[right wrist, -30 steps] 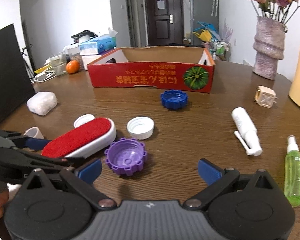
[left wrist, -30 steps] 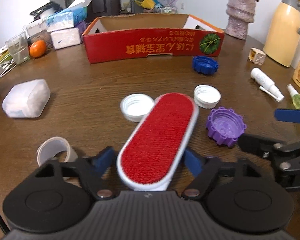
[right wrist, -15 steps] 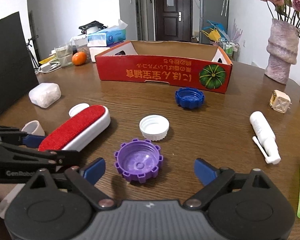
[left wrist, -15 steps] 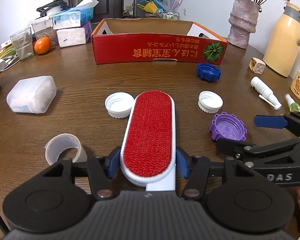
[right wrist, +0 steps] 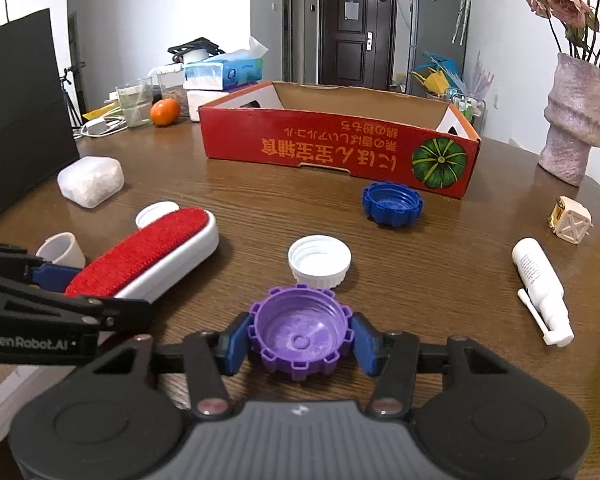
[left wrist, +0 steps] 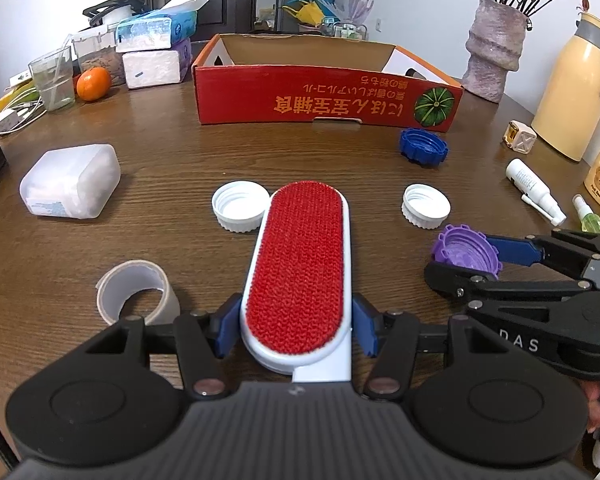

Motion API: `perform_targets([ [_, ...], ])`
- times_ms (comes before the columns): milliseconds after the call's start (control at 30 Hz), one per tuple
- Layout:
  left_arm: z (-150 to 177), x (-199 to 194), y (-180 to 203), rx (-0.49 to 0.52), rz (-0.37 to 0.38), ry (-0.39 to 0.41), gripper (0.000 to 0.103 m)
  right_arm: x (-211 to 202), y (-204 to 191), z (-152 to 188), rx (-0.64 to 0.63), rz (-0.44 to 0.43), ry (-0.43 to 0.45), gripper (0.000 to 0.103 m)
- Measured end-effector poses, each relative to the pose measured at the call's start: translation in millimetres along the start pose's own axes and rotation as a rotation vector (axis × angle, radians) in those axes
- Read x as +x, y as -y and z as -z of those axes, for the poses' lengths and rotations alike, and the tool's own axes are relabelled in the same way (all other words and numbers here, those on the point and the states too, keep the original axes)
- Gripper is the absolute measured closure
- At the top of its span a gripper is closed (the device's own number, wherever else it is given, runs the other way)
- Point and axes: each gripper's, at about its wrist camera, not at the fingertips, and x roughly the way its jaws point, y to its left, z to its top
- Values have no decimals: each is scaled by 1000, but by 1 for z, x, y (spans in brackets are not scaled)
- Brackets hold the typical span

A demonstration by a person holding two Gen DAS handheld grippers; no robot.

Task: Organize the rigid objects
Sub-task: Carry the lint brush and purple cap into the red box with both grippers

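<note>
While my left gripper [left wrist: 296, 330] clamps the near end of the one red lint brush [left wrist: 300, 272] lying on the wooden table [left wrist: 172, 160], my right gripper [right wrist: 298, 338], whose jaws have just been closing, has both blue pads against the sides of the one purple cap [right wrist: 300, 332], which sits open side up. Beyond lie two white caps [left wrist: 240, 206] [left wrist: 426, 205] and one blue cap [left wrist: 423, 146], the latter just before the one red cardboard box [left wrist: 324, 96]. One tape roll [left wrist: 136, 292] lies left of the brush. Both grippers point forward and downward, side by side.
</note>
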Motion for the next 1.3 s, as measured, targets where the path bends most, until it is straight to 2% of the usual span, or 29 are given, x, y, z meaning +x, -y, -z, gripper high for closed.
perform_targets([
  [233, -3, -7, 4, -4, -2, 19, 45, -14, 3, -2, 20, 0, 39, 51],
  [500, -14, -27, 13, -11, 8, 76, 45, -35, 11, -12, 50, 7, 89, 51],
  [900, -50, -44, 21, -30, 4, 142, 45, -50, 24, -47, 126, 29, 177, 51],
  [1300, -95, -38, 12, -76, -15, 200, 45, -38, 38, -91, 179, 67, 219, 51],
])
